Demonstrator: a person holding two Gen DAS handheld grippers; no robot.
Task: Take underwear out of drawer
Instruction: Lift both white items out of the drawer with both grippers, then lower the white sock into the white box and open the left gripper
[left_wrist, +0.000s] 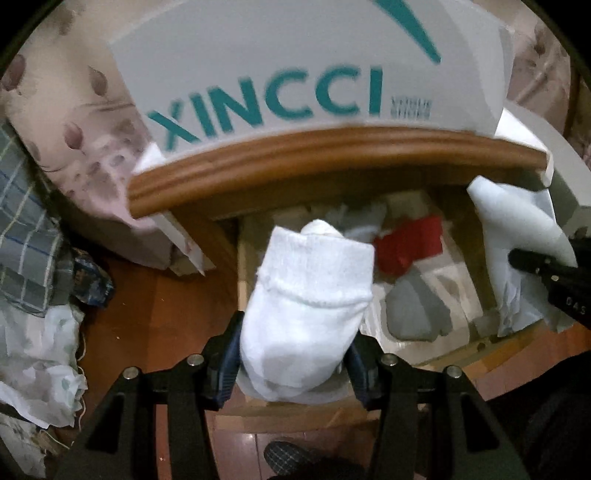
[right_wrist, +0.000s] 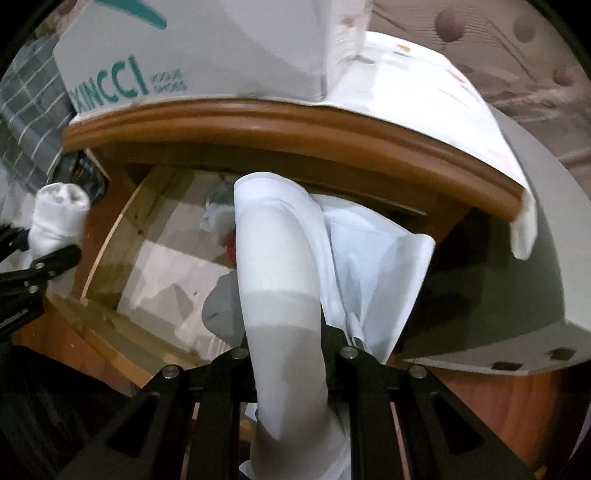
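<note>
The left hand-held gripper (left_wrist: 295, 363) clamps a thick white rolled bundle (left_wrist: 308, 295); the right hand-held gripper (right_wrist: 288, 369) pinches pale, smooth white underwear (right_wrist: 277, 266) above the open drawer (right_wrist: 110, 236).

Both wrist cameras look steeply down from close above the open drawer (left_wrist: 424, 295), each along its own fingers. They share the drawer, the wooden top edge (right_wrist: 295, 125) and the lettered box (left_wrist: 295, 74); each also catches the other gripper at its frame's side.

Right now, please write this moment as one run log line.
left gripper: shut on white sock roll | right gripper: shut on pale garment | drawer: open, red item inside
</note>
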